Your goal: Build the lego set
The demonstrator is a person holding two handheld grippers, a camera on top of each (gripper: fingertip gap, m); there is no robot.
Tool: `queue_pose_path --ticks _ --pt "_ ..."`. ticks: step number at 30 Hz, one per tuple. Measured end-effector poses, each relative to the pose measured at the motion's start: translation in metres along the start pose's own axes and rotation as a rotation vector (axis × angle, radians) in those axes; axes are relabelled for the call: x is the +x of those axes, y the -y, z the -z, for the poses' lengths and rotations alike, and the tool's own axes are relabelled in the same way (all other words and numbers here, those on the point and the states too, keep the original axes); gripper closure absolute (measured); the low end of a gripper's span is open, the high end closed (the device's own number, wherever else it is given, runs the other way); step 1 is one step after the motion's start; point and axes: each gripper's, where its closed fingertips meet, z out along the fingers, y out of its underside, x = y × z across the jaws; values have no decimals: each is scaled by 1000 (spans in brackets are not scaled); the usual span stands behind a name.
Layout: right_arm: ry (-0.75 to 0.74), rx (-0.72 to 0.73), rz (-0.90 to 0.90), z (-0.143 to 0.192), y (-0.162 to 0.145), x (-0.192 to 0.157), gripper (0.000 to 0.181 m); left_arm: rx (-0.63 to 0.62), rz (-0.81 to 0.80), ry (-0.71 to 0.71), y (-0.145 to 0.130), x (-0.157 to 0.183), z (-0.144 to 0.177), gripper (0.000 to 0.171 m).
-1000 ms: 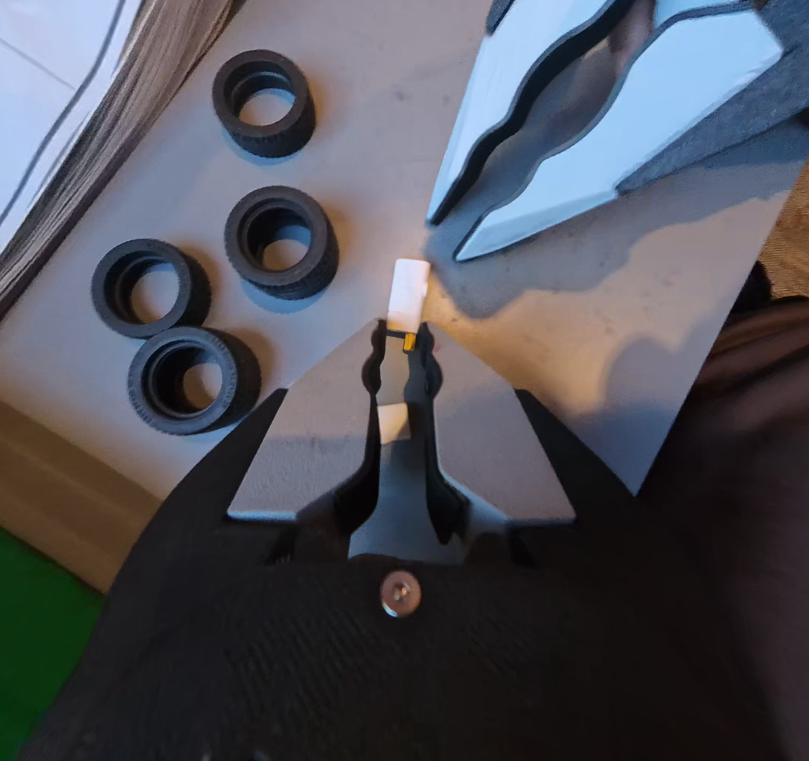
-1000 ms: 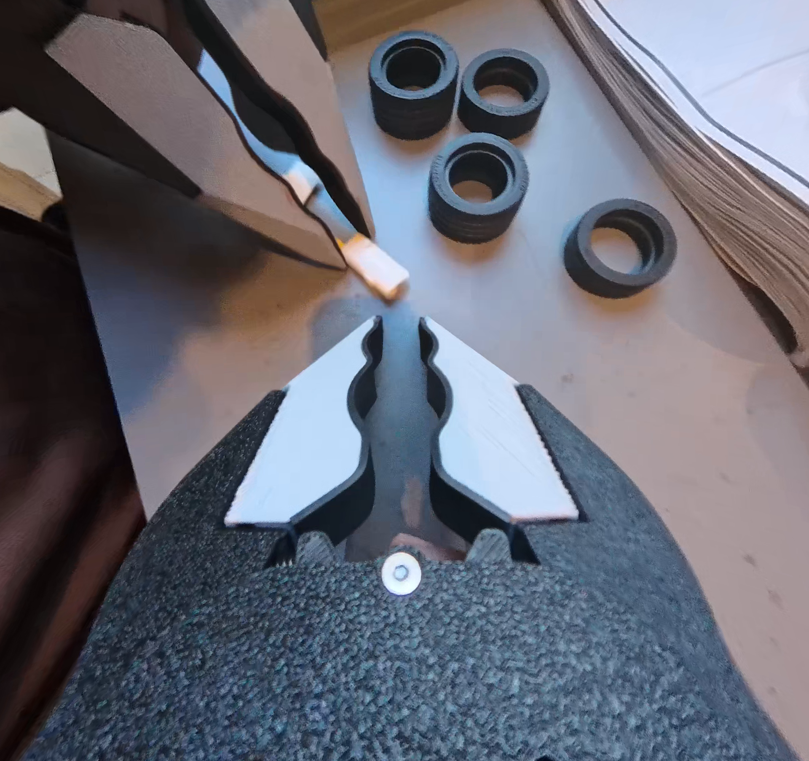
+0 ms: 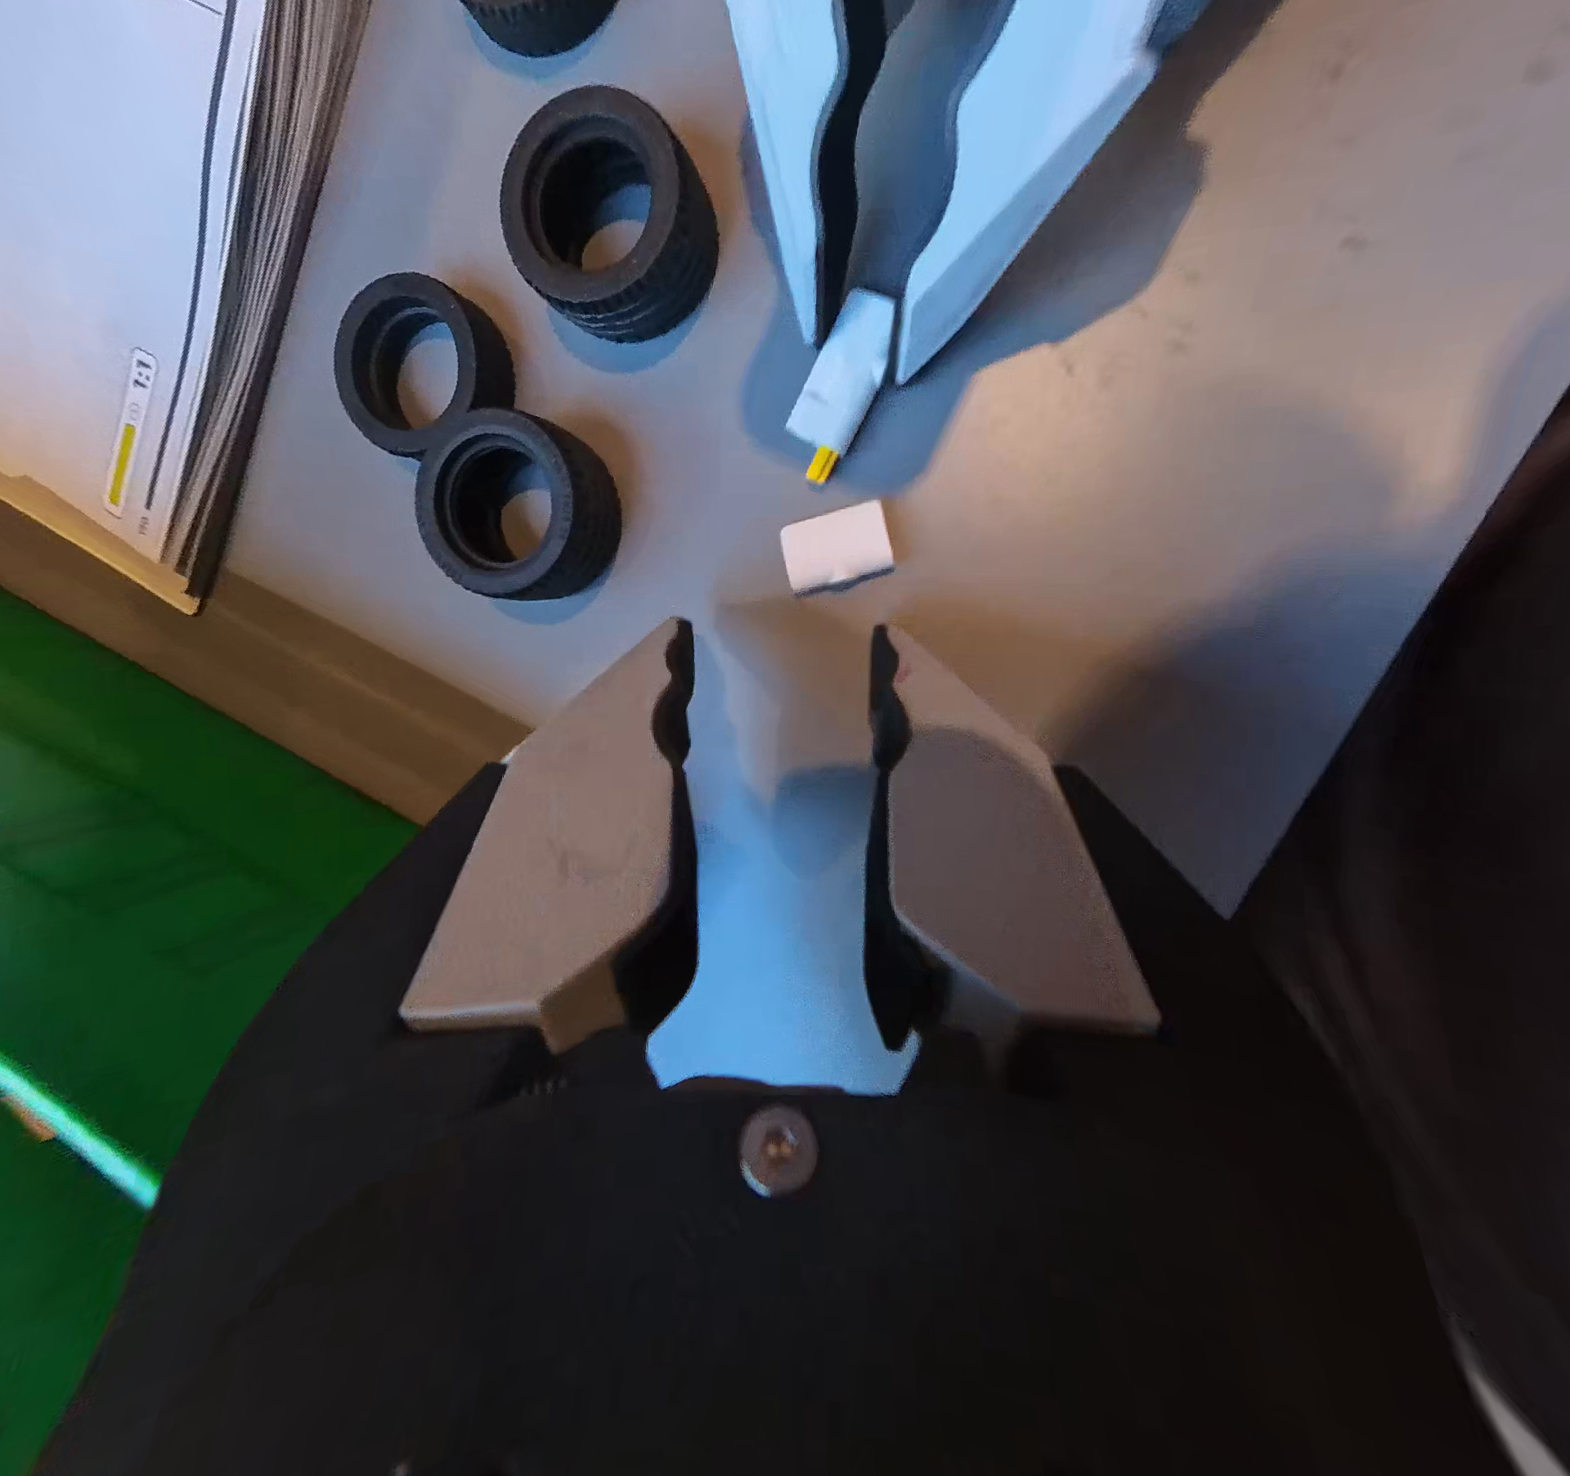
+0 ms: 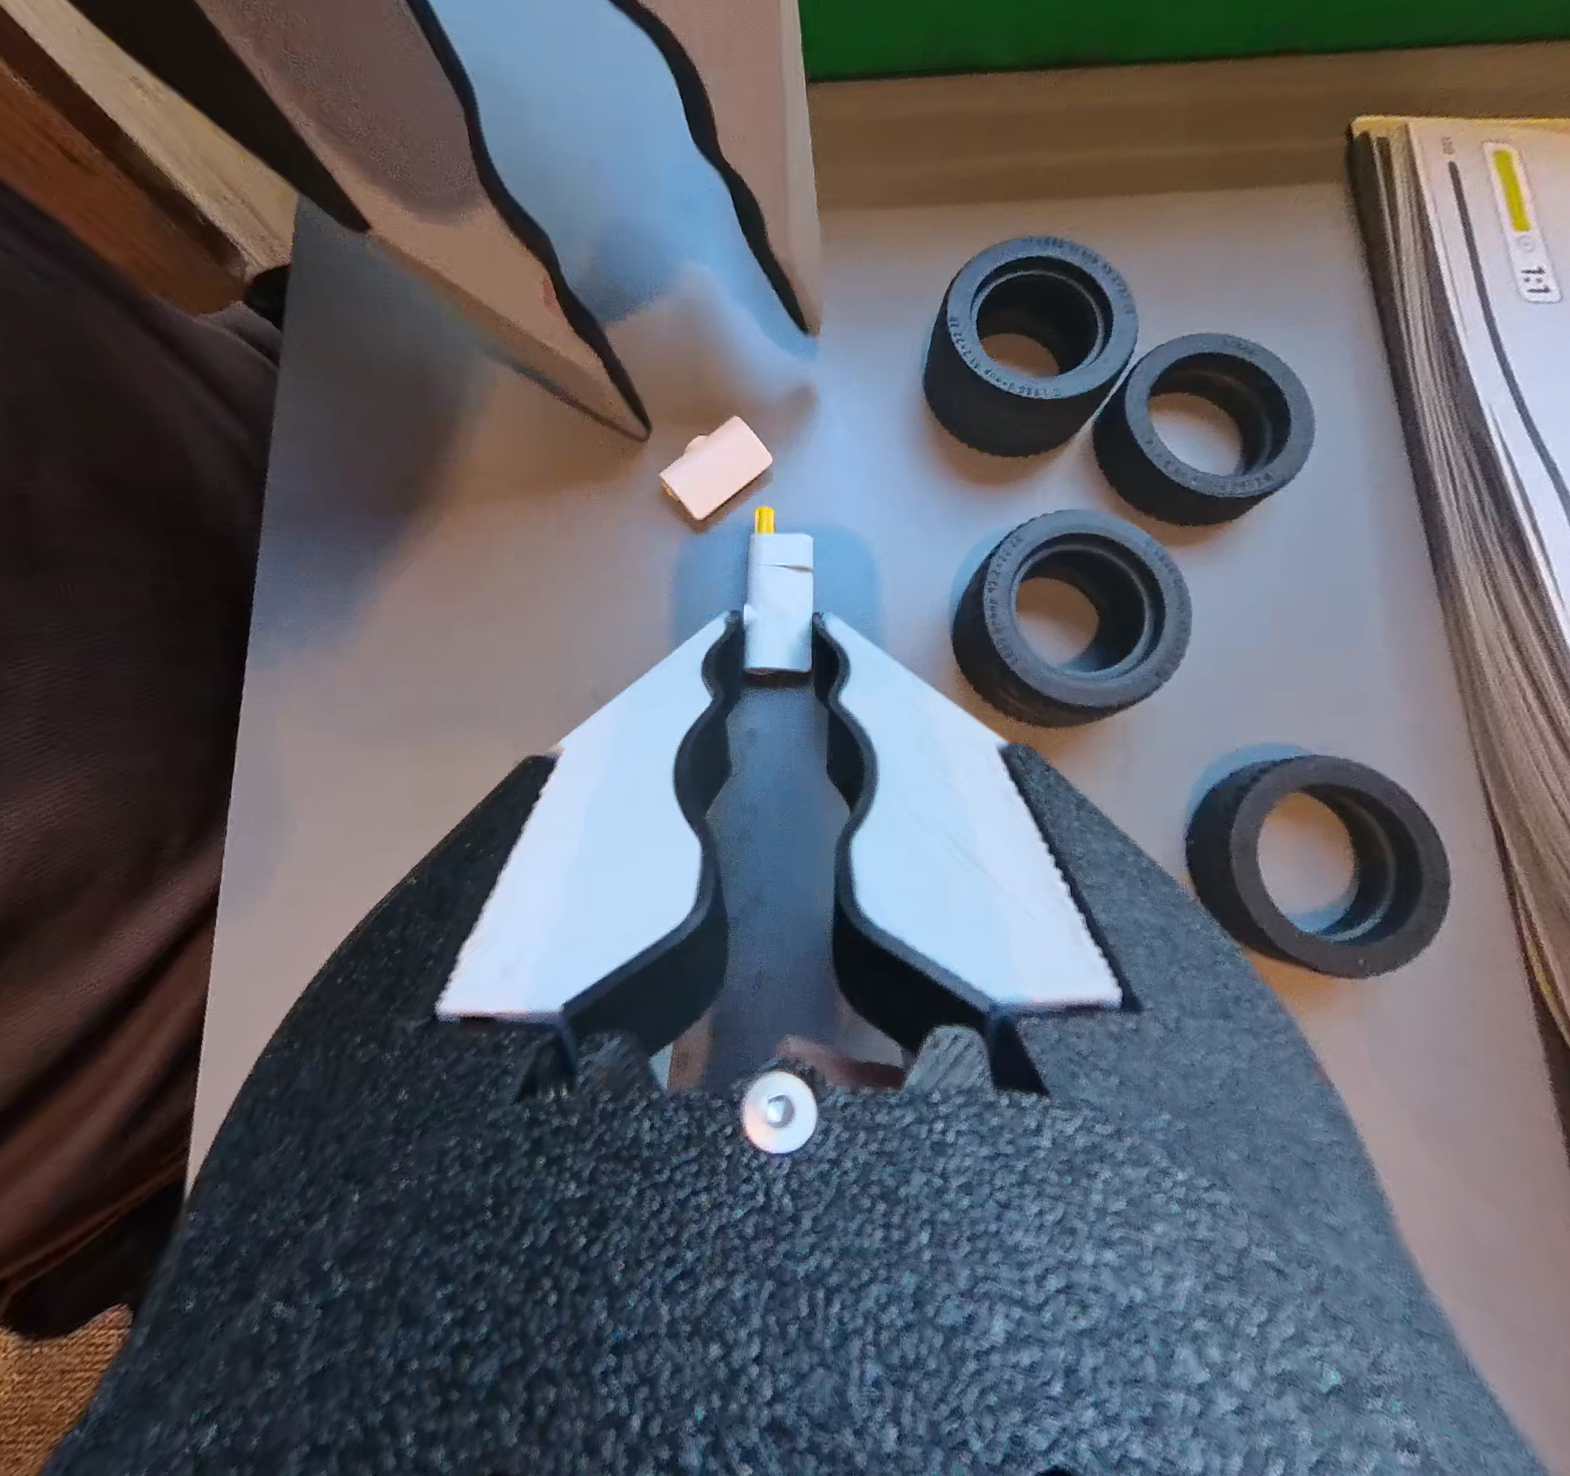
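My right gripper (image 4: 775, 624) is shut on a small white piece with a yellow pin (image 4: 777, 598) sticking out of its far end, held just above the grey table (image 4: 510, 671). The same piece (image 3: 841, 382) shows in the left wrist view, in the right gripper (image 3: 854, 352). A second small white piece (image 3: 837, 545) lies loose on the table, just ahead of my left gripper (image 3: 780, 637), which is open and empty. In the right wrist view this loose piece (image 4: 716, 467) lies between the yellow pin and the left gripper (image 4: 722, 377).
Several black tyres (image 4: 1070, 615) lie on the table to the right of my right gripper, left of centre in the left wrist view (image 3: 607, 212). A thick instruction booklet (image 4: 1495, 416) lies beyond them. Dark cloth (image 4: 110, 586) borders the table's other side. The grippers' ends are close to 6 centimeters from one another.
The white piece with the yellow pin has passed from my left gripper to my right, which has shut on it. My left gripper has opened and drawn back.
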Motion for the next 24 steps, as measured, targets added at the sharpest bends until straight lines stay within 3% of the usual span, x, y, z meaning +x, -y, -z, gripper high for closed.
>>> queue_pose_path --ticks 5,11,13,17,24 --pt "-10 4 -25 10 -10 -6 166 -55 -224 23 0 -6 9 137" --pt "-15 6 -42 15 -15 -10 166 -137 -709 -141 9 3 11 137" --pt "-13 6 -36 17 -18 -14 166 -164 -805 -184 11 4 5 137" --pt "-4 9 -46 22 -22 -19 166 -253 -859 -279 7 5 -5 138" --pt "-5 15 -51 27 -28 -23 166 -318 -798 -299 9 16 -10 171"
